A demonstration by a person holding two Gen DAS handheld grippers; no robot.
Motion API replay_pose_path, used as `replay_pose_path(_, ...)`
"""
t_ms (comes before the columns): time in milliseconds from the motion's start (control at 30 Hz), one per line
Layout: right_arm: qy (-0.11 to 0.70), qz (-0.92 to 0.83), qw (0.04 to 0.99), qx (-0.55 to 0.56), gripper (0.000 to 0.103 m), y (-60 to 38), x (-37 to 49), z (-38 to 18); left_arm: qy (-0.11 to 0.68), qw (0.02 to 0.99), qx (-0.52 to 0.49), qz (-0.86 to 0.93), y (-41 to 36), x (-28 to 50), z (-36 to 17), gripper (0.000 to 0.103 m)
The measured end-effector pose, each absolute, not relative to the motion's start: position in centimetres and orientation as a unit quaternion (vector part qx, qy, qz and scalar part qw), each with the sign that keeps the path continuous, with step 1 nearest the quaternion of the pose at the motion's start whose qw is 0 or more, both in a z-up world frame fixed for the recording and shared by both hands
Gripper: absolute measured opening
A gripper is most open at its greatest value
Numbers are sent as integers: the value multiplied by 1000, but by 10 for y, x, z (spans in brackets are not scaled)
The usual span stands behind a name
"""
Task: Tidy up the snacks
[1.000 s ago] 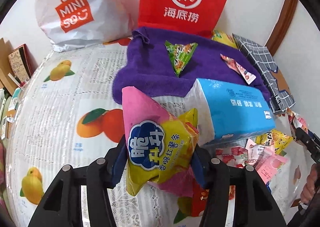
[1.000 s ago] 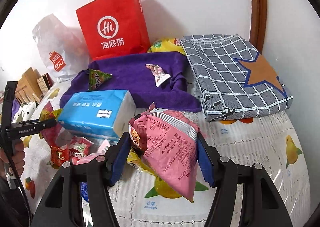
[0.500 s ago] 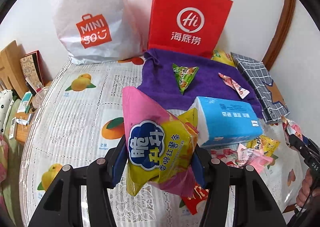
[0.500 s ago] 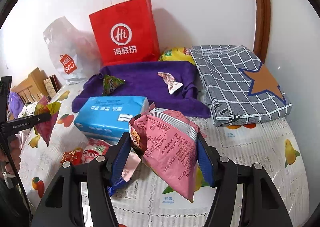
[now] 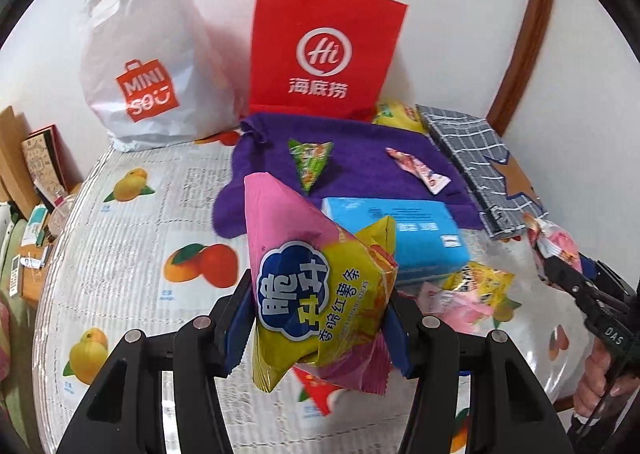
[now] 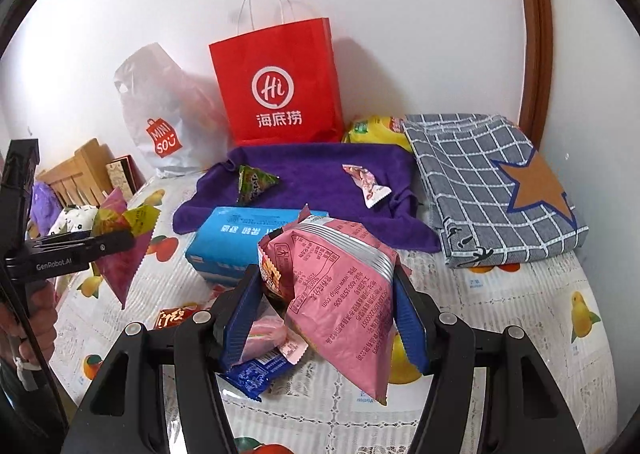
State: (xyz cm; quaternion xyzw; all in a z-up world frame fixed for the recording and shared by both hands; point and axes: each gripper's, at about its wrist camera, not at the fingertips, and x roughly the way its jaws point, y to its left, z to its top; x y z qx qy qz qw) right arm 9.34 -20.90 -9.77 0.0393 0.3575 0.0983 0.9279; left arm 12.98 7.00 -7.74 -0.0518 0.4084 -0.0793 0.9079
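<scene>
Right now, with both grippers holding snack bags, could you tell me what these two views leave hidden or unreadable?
- Red paper bag and white plastic bag: contents unseen in both views; their walls hide them.
- Yellow packet: mostly hidden behind the red bag and checked cloth.
- Loose snacks: left view, partly covered by the yellow-and-pink bag in the left gripper.
- Pink bag in the right gripper: front unseen, print too small.

Each view is taken from a gripper, looking forward and down along its fingers, close above the table (image 5: 120, 214). The red bag (image 5: 324, 54), purple cloth (image 6: 320, 170) and blue pack (image 5: 404, 230) are shared by both.
</scene>
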Motion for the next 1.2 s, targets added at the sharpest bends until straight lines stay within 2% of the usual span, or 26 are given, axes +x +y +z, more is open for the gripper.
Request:
replay_pose_path(700,346,103,932,41,63,-203,145,-69,411,905,-42,-104,37,173,-50,54)
replay_pose_path(1200,341,117,932,35,63,-185,217,-53,407,909,-43,-84,52,223,-33,54)
